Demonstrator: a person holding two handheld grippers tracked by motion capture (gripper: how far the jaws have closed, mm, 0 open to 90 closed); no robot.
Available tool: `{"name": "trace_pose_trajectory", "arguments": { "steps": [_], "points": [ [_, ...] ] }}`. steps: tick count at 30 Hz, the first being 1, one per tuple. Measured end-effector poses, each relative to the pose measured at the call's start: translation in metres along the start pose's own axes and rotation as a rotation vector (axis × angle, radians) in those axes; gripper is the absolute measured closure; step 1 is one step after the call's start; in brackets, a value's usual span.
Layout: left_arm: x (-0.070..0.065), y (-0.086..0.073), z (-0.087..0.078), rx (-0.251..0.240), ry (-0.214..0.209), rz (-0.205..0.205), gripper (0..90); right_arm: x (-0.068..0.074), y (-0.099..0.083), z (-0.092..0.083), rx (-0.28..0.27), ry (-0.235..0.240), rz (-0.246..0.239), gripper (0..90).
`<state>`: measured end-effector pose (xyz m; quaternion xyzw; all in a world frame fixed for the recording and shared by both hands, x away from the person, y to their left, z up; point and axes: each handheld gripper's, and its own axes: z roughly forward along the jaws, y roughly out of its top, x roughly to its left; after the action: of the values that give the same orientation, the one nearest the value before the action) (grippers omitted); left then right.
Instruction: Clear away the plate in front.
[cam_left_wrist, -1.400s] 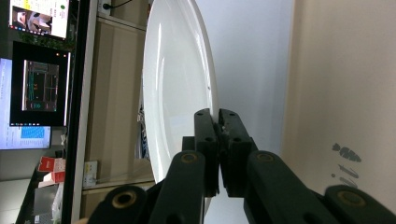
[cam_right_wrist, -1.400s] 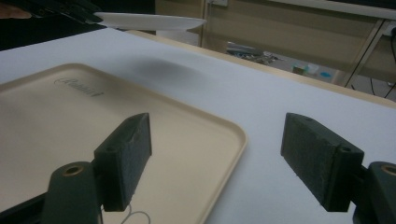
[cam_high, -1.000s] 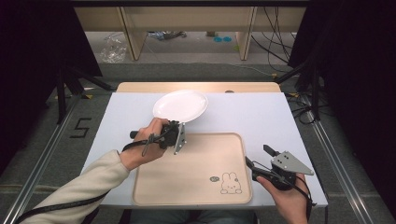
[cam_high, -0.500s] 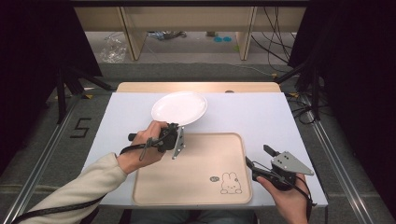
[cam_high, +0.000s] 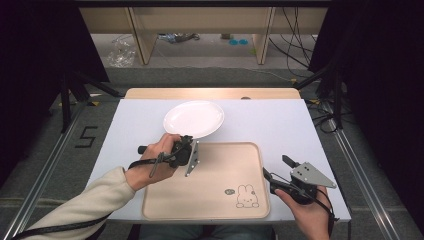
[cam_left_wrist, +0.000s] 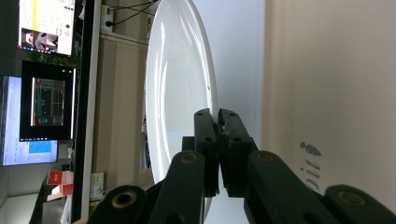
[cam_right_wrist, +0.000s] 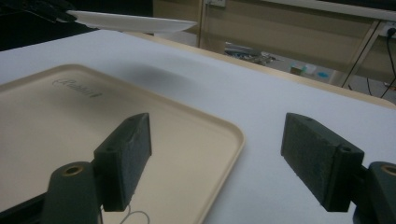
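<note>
White round plate (cam_high: 194, 118) pinched at its near rim by the left gripper (cam_high: 186, 145), jaws closed tight on the thin edge with the rim between the pads. Held clear of the table: seen from the right gripper view, plate (cam_right_wrist: 130, 21) level and hovering, with a soft shadow on the white tabletop (cam_right_wrist: 289, 93) beneath it. No long axis to speak of (a plain disc), face turned up, gripped edge toward the person and the rest reaching away over the table's far half. In the left gripper view, plate (cam_left_wrist: 180, 88) stands on edge, since that camera is rolled with the hand; left gripper (cam_left_wrist: 218, 126) clamped at the rim, glossy hollow face bare, nothing on it.

Just on the near side of the plate, a beige rectangular tray (cam_high: 210, 210) lying flat on the tabletop (cam_high: 280, 125), long side running across the table, rabbit drawing (cam_high: 247, 196) printed near its right near corner. Nothing resting in the tray.

Right gripper (cam_high: 278, 168) at the tray's right edge, held low in the right hand (cam_high: 307, 215), jaws spread wide with nothing between them. Same in its own view: right gripper (cam_right_wrist: 215, 156) gaping, one pad over the tray's corner (cam_right_wrist: 224, 128), the other over bare tabletop.
</note>
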<state>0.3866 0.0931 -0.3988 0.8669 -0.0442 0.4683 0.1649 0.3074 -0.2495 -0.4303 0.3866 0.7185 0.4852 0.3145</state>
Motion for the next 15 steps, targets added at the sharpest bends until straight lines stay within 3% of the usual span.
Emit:
{"name": "trace_pose_trajectory", "arguments": {
  "steps": [15],
  "points": [
    [-0.006,0.008,-0.015,-0.027,-0.005,0.020,86.8,0.000,0.000,0.000,-0.005,0.002,0.005,25.6]
  ]
}}
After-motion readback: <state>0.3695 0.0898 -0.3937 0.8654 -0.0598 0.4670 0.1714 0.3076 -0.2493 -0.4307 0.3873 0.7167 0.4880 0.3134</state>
